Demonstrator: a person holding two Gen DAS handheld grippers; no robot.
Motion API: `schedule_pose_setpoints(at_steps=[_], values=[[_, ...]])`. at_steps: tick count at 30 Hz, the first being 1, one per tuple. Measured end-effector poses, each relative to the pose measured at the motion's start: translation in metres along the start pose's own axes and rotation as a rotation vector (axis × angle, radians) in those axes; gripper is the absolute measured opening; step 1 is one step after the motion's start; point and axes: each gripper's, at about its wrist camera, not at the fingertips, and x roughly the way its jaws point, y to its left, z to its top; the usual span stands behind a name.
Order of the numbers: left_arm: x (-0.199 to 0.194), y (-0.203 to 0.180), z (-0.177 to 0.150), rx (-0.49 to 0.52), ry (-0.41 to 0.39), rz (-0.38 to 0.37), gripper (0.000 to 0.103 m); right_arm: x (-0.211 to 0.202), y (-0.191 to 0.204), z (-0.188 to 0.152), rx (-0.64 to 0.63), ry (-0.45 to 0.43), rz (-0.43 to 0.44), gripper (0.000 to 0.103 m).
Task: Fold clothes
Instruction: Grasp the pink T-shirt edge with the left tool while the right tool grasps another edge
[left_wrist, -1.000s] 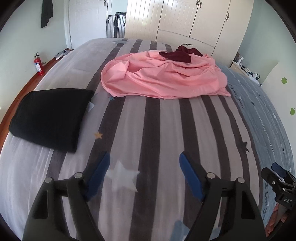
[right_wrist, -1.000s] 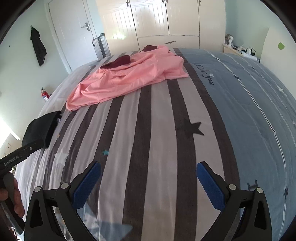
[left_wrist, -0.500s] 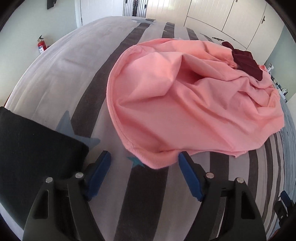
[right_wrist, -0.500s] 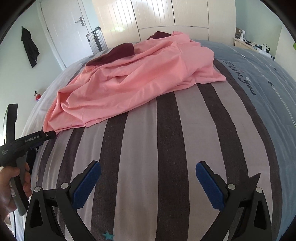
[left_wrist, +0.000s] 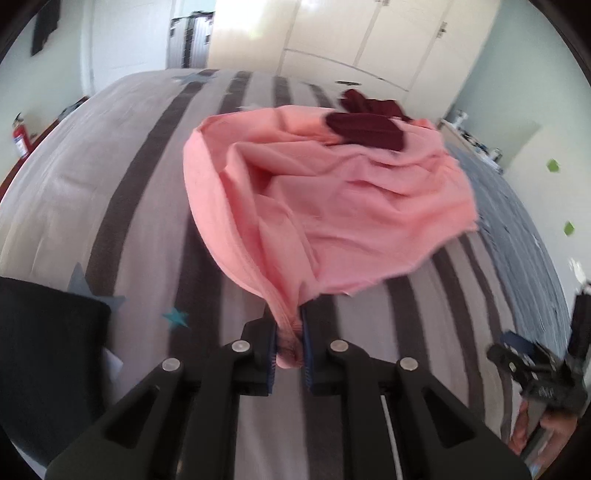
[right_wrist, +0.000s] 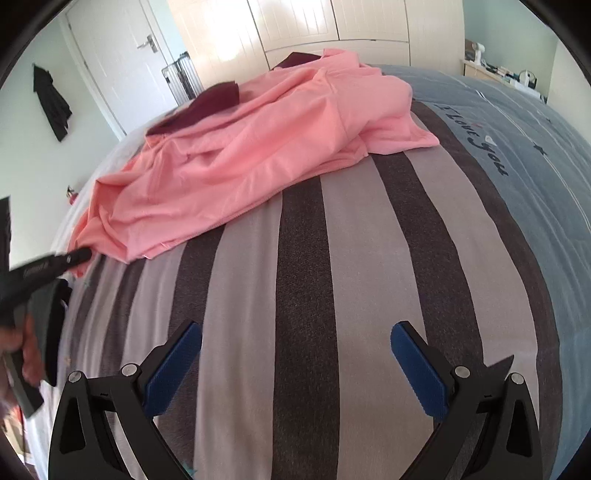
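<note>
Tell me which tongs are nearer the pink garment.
Left. The left tongs are closing on the pink garment, its near hem bunched between the pads. The right tongs are open over bare striped bedding, apart from it.

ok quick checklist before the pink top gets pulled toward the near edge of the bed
1. Left gripper on the pink garment: ok, jaws closing with a bunched edge between the pads.
2. Right gripper free to take a second corner: ok, open over bare striped duvet, holding nothing.
3. Dark red garment off the pink one: not ok, it lies on top at the far side.
4. Folded black garment out of the pull path: cannot tell, it sits close at the left.
5. One layer gripped only: cannot tell.
</note>
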Motion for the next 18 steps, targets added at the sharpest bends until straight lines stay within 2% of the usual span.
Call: schedule_pose_setpoints(at_steps=[5,7,9,12,15,18], values=[[-0.086,-0.088,-0.077,0.071,0.01,-0.223,0.009,-0.036,-0.012,-0.014,0.037,-0.013,0.071,0.101],[-0.114,-0.123,-0.112,0.085,0.043,-0.297,0.009,-0.054,-0.02,-0.023,0.057,-0.008,0.106,0.101],[-0.126,-0.151,-0.149,0.048,0.119,-0.364,0.009,-0.071,-0.027,-0.032,0.068,-0.002,0.134,0.101],[-0.126,-0.17,-0.205,-0.018,0.235,-0.365,0.009,-0.092,-0.036,-0.056,0.052,0.022,0.133,0.101],[-0.125,-0.157,-0.232,-0.121,0.268,-0.28,0.012,-0.098,-0.044,-0.084,-0.005,0.067,0.073,0.101],[-0.131,-0.124,-0.235,-0.244,0.28,-0.194,0.028,-0.096,-0.059,-0.105,-0.008,0.113,0.017,0.101]])
